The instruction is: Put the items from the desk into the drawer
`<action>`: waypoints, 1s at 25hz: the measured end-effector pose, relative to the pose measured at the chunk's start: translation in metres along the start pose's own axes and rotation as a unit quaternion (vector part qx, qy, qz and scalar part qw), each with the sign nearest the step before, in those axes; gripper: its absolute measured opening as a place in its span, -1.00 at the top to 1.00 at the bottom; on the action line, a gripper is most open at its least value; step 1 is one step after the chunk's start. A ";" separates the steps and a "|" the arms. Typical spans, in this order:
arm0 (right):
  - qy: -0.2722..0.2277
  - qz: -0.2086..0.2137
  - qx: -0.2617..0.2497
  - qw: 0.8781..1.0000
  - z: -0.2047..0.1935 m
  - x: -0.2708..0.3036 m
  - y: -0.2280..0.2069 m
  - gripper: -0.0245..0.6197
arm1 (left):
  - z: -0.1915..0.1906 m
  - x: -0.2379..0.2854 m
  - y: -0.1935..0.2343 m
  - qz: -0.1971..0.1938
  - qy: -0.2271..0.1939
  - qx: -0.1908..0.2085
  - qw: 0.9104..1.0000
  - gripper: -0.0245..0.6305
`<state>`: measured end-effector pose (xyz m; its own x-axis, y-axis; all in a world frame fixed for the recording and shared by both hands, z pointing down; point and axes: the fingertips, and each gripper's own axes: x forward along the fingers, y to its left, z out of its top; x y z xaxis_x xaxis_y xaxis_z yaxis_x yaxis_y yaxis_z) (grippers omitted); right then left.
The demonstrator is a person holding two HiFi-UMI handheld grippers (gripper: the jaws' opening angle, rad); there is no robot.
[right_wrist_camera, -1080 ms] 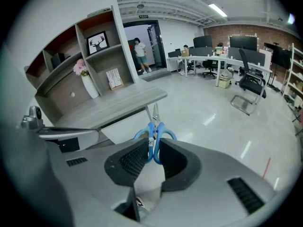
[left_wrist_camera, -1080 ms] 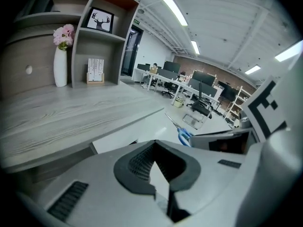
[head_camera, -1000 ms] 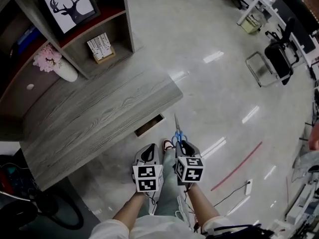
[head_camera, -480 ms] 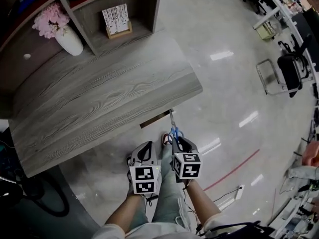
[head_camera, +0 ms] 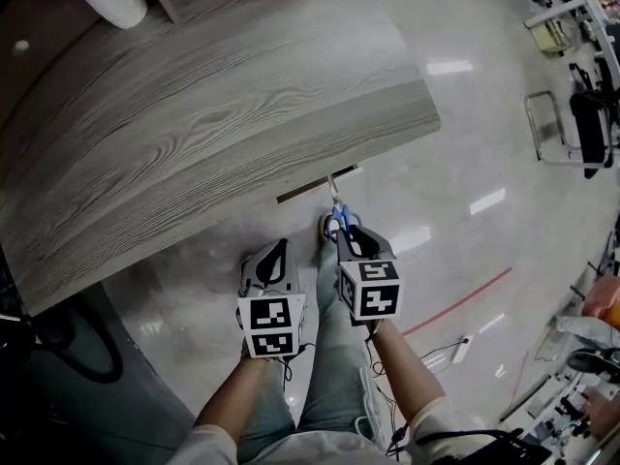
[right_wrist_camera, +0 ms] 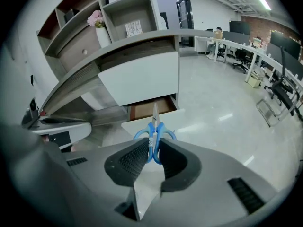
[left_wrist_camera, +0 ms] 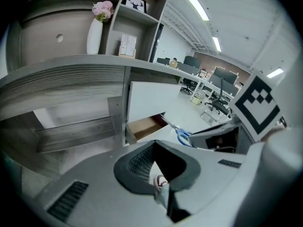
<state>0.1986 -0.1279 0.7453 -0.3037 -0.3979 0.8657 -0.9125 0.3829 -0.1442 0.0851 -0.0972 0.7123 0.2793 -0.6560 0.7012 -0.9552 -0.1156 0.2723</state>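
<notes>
One pair of scissors [right_wrist_camera: 155, 126] is clamped in my right gripper [right_wrist_camera: 153, 145], blades towards the open drawer [right_wrist_camera: 141, 110]; I should enter level and release low. The left gripper [left_wrist_camera: 154, 146] seems closed and empty.

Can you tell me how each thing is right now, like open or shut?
Drawer: partly open.
Scissors: blades shut, tip pointing at the drawer, handles pinched in the right tongs.
Right tongs: shut on the scissors.
Left tongs: shut, holding nothing.
Vase: standing upright, pink flowers in it.
</notes>
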 end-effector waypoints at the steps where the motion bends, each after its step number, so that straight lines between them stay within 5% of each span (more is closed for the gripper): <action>1: 0.009 0.004 -0.005 1.000 -0.002 0.003 0.001 0.71 | -0.001 0.001 0.002 0.002 0.001 -0.003 1.000 0.93; 25: 0.089 0.099 -0.145 0.980 0.027 0.063 0.014 0.71 | -0.011 0.041 0.024 0.072 -0.001 -0.080 0.994 0.93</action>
<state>0.1589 -0.1699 0.7846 -0.3909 -0.1506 0.9080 -0.7164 0.6692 -0.1974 0.0744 -0.1186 0.7554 0.1397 -0.6590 0.7391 -0.9574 0.1006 0.2707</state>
